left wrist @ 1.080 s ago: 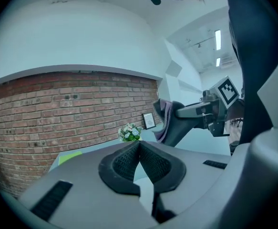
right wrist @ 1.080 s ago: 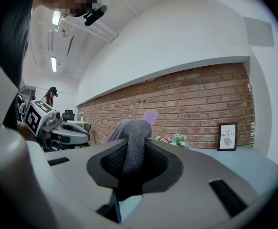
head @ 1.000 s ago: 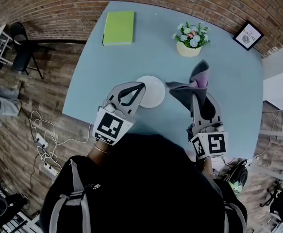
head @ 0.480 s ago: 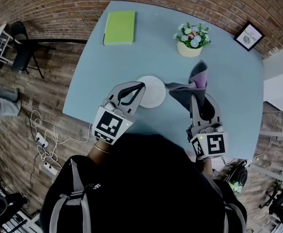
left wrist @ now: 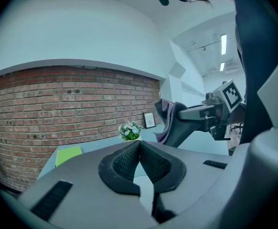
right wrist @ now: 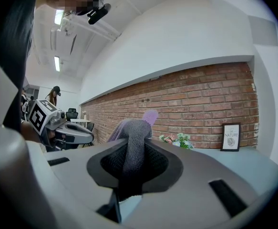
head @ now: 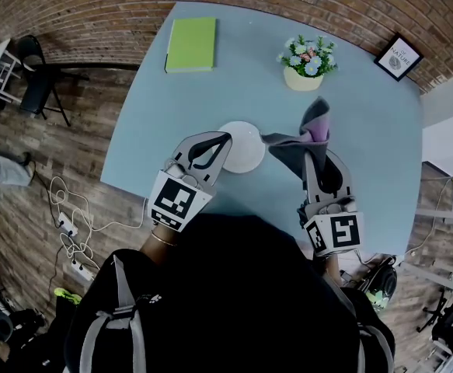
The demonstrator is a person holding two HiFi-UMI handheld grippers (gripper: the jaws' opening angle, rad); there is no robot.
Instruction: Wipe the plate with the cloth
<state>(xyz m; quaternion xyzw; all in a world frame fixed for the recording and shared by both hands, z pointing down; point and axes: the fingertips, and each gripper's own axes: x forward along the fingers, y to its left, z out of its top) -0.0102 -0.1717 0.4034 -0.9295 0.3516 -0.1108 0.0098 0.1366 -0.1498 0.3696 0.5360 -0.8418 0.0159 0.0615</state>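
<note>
A small white plate point(head: 245, 148) lies on the pale blue table point(head: 366, 99), near its front edge. My left gripper point(head: 224, 137) hovers over the plate's left rim, its jaws shut with nothing between them; its fingertips point(left wrist: 139, 146) meet in the left gripper view. My right gripper point(head: 313, 152) stands right of the plate, shut on a grey and purple cloth point(head: 308, 134) that sticks up and drapes left toward the plate. The cloth point(right wrist: 134, 142) fills the gap between the pads in the right gripper view, and the cloth point(left wrist: 169, 120) shows at right in the left gripper view.
A green book point(head: 191, 43) lies at the table's far left. A flower pot point(head: 305, 62) stands at the back middle, and a framed picture point(head: 398, 56) at the far right corner. A brick wall, a chair point(head: 32, 76) and floor cables point(head: 71, 231) lie beyond the table.
</note>
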